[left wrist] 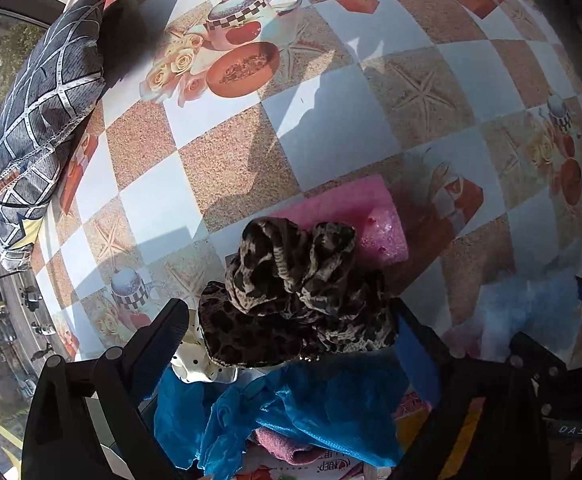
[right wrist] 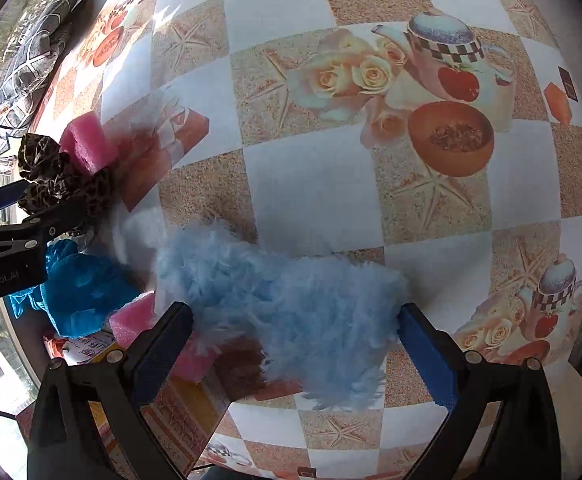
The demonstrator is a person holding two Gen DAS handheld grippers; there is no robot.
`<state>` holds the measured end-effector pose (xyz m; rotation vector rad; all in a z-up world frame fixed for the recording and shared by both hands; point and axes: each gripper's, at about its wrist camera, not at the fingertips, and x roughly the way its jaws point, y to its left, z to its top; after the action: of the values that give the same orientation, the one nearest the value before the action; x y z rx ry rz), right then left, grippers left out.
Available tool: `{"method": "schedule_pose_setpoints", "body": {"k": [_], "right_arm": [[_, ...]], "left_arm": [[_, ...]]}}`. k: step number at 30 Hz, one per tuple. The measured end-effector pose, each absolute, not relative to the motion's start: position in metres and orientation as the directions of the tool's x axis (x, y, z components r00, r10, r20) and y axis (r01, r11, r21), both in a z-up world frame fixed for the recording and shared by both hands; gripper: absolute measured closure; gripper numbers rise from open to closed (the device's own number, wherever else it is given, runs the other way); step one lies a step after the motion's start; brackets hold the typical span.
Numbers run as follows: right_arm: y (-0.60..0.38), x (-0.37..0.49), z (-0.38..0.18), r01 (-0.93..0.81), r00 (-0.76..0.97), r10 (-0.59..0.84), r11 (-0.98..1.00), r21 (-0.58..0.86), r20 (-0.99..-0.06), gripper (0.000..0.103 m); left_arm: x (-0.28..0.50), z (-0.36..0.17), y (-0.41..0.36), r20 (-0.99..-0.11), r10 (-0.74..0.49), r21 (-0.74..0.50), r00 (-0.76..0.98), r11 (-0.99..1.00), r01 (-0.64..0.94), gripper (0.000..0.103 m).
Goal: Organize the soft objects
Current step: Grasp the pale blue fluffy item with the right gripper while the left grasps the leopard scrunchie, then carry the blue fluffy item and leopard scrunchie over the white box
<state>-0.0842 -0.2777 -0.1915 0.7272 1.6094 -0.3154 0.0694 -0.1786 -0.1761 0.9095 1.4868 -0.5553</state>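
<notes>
Table (left wrist: 331, 128) under a glossy checkered oilcloth, printed with teapots, roses and starfish, filled both views and lay beneath both claws.

Grey quilted cushion (left wrist: 43, 120) with a pale lattice pattern sat far ahead and to the left of the left gripper (left wrist: 291, 332), at the table's edge by the window.

Fluffy pale-blue feather piece (right wrist: 291, 304) lay on the cloth directly between the blue-padded fingers (right wrist: 427, 356) of the right gripper (right wrist: 295, 344). Jaws spread wide on either side of it; the pads stood just beside the fluff, and pressing could not be confirmed.

Bright blue mesh cloth (left wrist: 299, 404) lay crumpled below the left claw, close to the camera, with a dusty-pink towel (left wrist: 287, 446) tucked under its near edge.

Leopard-print fabric scrunchie bundle (left wrist: 295, 284) sat between the left gripper's spread fingers (left wrist: 163, 344), at their tips and rising ahead of them. Jaws were wide, not pinching it.

Pink foam block (left wrist: 355, 212) lay just beyond the leopard bundle, touching it from behind. A second pink foam piece (right wrist: 131, 320) showed left of the right claw's left finger, beside the blue mesh.

White polka-dot scrunchie (left wrist: 195, 360) rested against the inner side of the left claw's left finger, partly under the leopard fabric.
</notes>
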Motion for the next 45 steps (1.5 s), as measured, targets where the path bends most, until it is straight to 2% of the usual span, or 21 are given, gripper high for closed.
{"method": "schedule_pose_setpoints", "body": {"k": [3,8,11,13,15,16,17,23,26,27,28,29,30,37,45], "right_arm": [[-0.285,-0.092,-0.200,0.590,-0.065,0.179,0.800,0.107,-0.982,0.000],[-0.313,-0.119,-0.198,0.640,-0.028,0.176,0.759,0.117,-0.984,0.000],[-0.304,-0.118,-0.196,0.573,-0.020,0.169,0.810,0.127,-0.985,0.000],[-0.293,-0.114,-0.200,0.525,-0.048,0.138,0.846,0.092,-0.989,0.000],[-0.285,-0.113,-0.201,0.490,-0.057,0.096,0.870,0.055,-0.994,0.000],[-0.284,-0.114,-0.202,0.485,-0.059,0.095,0.873,0.055,-0.994,0.000],[-0.284,-0.115,-0.202,0.481,-0.062,0.098,0.875,0.056,-0.993,0.000],[-0.269,-0.114,-0.207,0.392,-0.129,0.103,0.919,0.044,-0.986,0.001],[-0.261,-0.120,-0.195,0.390,-0.095,0.081,0.920,0.037,-0.992,0.024],[-0.260,-0.121,-0.190,0.388,-0.075,0.084,0.920,0.049,-0.994,0.040],[-0.258,-0.122,-0.185,0.389,-0.052,0.100,0.918,0.072,-0.994,0.061],[-0.258,-0.123,-0.182,0.396,-0.035,0.118,0.913,0.094,-0.992,0.072],[-0.260,-0.125,-0.180,0.411,-0.024,0.133,0.905,0.111,-0.991,0.076],[-0.278,-0.133,-0.126,0.503,0.162,0.216,0.822,0.269,-0.963,0.076],[-0.253,-0.102,-0.017,0.417,0.357,0.199,0.840,0.346,-0.913,0.076]], "left_arm": [[0.076,-0.187,-0.181,-0.973,0.230,0.155,0.018,0.592,0.791,0.010],[0.085,-0.200,-0.182,-0.969,0.246,0.147,-0.014,0.625,0.767,0.028],[0.083,-0.199,-0.185,-0.976,0.213,0.108,-0.035,0.622,0.776,0.046],[0.079,-0.196,-0.188,-0.979,0.204,0.106,-0.026,0.608,0.787,0.055],[0.079,-0.192,-0.185,-0.982,0.187,0.105,-0.015,0.612,0.784,0.060],[0.081,-0.189,-0.183,-0.985,0.171,0.099,-0.011,0.624,0.775,0.068],[0.086,-0.182,-0.182,-0.988,0.157,0.096,-0.007,0.637,0.765,0.070],[0.092,-0.136,-0.164,-0.995,0.043,0.099,0.095,0.673,0.733,0.071],[0.090,-0.109,-0.156,-0.988,-0.005,0.110,0.153,0.676,0.729,0.071],[0.086,-0.101,-0.156,-0.986,-0.019,0.112,0.168,0.674,0.730,0.071],[0.081,-0.093,-0.154,-0.983,-0.033,0.110,0.179,0.674,0.731,0.071],[0.077,-0.086,-0.152,-0.981,-0.046,0.108,0.188,0.674,0.731,0.071],[0.074,-0.079,-0.149,-0.978,-0.055,0.112,0.200,0.674,0.731,0.071],[0.057,-0.042,-0.124,-0.959,-0.117,0.095,0.257,0.723,0.684,0.071],[0.024,-0.003,-0.071,-0.940,-0.131,0.110,0.314,0.758,0.643,0.071]]}}
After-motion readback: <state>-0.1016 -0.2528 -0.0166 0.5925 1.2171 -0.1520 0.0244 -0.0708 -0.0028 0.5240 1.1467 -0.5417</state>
